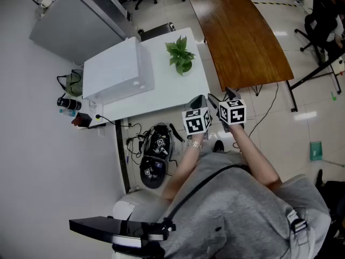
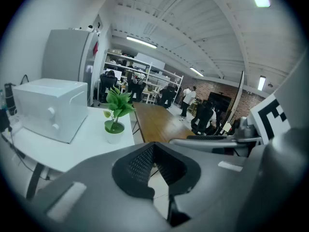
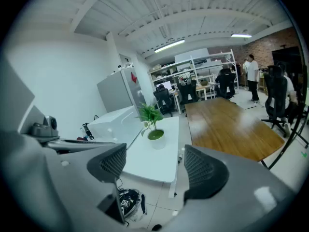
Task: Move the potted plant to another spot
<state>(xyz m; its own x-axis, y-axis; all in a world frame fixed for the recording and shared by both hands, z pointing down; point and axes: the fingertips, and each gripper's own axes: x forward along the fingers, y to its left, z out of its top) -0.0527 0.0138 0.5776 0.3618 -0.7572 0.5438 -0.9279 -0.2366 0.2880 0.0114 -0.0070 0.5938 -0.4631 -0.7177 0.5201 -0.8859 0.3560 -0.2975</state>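
Observation:
The potted plant [image 1: 180, 55], green leaves in a small white pot, stands near the far right corner of the white table [image 1: 161, 93]. It also shows in the left gripper view [image 2: 115, 124] and the right gripper view [image 3: 153, 129]. Both grippers hover short of the table's near right corner, well apart from the plant. My left gripper [image 1: 198, 101] has its pads meeting at the tips [image 2: 153, 149], with nothing between them. My right gripper [image 1: 222, 97] stands open [image 3: 154, 166]; only the table and plant show through its gap.
A white box-shaped appliance [image 1: 116, 69] fills the table's left half. A long brown wooden table [image 1: 242, 36] lies to the right across a narrow gap. A black bag [image 1: 153, 155] and cables sit on the floor below. A grey cabinet [image 1: 75, 20] stands behind; people and chairs farther back.

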